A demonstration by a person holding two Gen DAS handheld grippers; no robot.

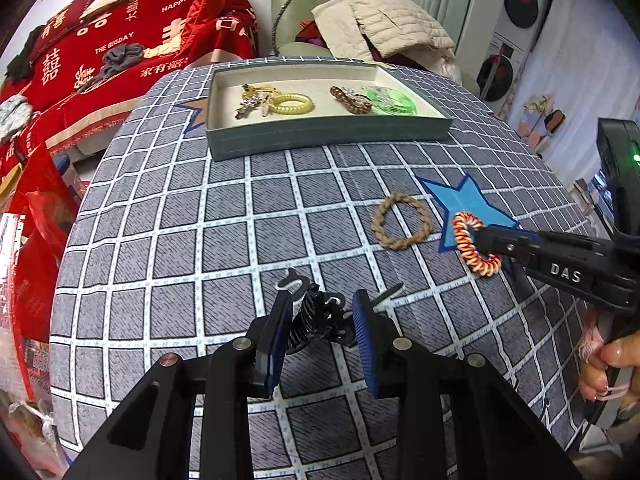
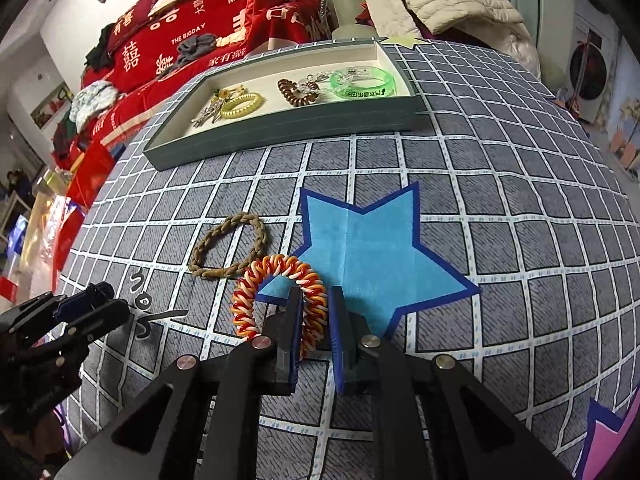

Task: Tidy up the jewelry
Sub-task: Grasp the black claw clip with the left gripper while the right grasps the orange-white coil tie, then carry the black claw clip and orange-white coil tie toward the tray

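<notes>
The left gripper (image 1: 322, 318) has its blue pads pinching a black coiled spiral hair tie (image 1: 316, 320) just above the grey checked tablecloth (image 1: 200, 240), near the table's front edge. The right gripper (image 2: 314, 320) is pressed nearly together on one strand of an orange, red and white twisted coil bracelet (image 2: 276, 296), which lies partly on the light-blue star patch (image 2: 372, 248) toward the right side of the table. A tan braided rope bracelet (image 2: 228, 248) lies loose just beside it, apparently touching it at one point.

The step in hand appears to be carrying both pieces to the shallow grey-green tray with a cream lining (image 1: 328, 136) at the far edge of the table. It already holds a yellow coil tie (image 1: 290, 104), a brown coil tie (image 1: 350, 100), a translucent green bangle (image 1: 394, 100) and some small clips.

To do this well, each hand should lift straight up first, so the coil bracelet clears the braided one without dragging it. The springy coils may stretch or swing, so a slow, steady carry suits them. Both should clear the tray's near wall and be released low over bare lining, the left piece toward the left end, the right toward the middle gap.
</notes>
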